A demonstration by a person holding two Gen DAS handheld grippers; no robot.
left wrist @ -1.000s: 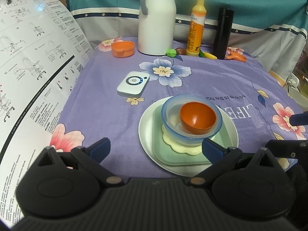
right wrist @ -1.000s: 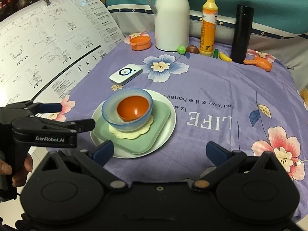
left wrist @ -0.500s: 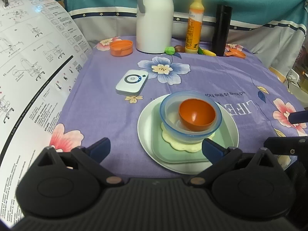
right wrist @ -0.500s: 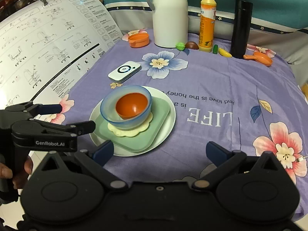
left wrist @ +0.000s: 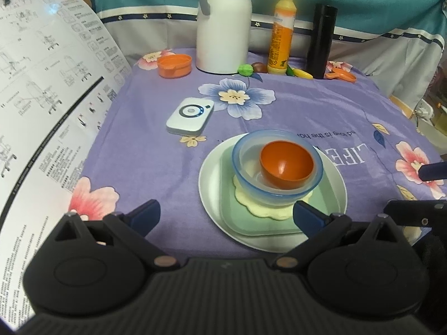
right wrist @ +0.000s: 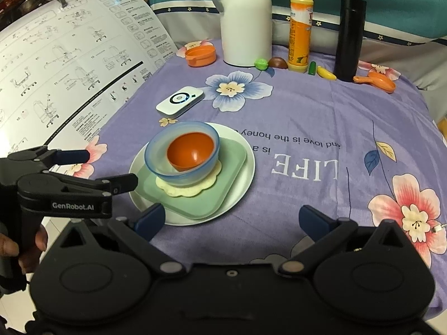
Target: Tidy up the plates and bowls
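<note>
A stack sits on the purple flowered cloth: a white round plate [left wrist: 208, 192] [right wrist: 245, 173], a green square plate [left wrist: 234, 220] [right wrist: 195, 203], a cream scalloped mat [left wrist: 262, 212] [right wrist: 184, 191], a clear blue bowl [left wrist: 245, 178] [right wrist: 156, 162] and an orange bowl [left wrist: 286, 164] [right wrist: 191, 152] inside it. My left gripper [left wrist: 226, 217] is open and empty at the near edge of the stack; it also shows in the right wrist view [right wrist: 109, 167]. My right gripper [right wrist: 232, 219] is open and empty, near and right of the stack.
A white remote [left wrist: 190, 115] [right wrist: 180, 102] lies behind the stack. At the back stand a white jug [left wrist: 223, 22], a yellow bottle [left wrist: 282, 33], a black flask [left wrist: 321, 42], an orange cup [left wrist: 174, 65], small toy foods [right wrist: 321, 71] and an orange scoop [right wrist: 377, 82]. A printed sheet [left wrist: 42, 97] hangs left.
Both grippers have drawn back a little and risen slightly; the stack has not moved. Both stay open and empty.
</note>
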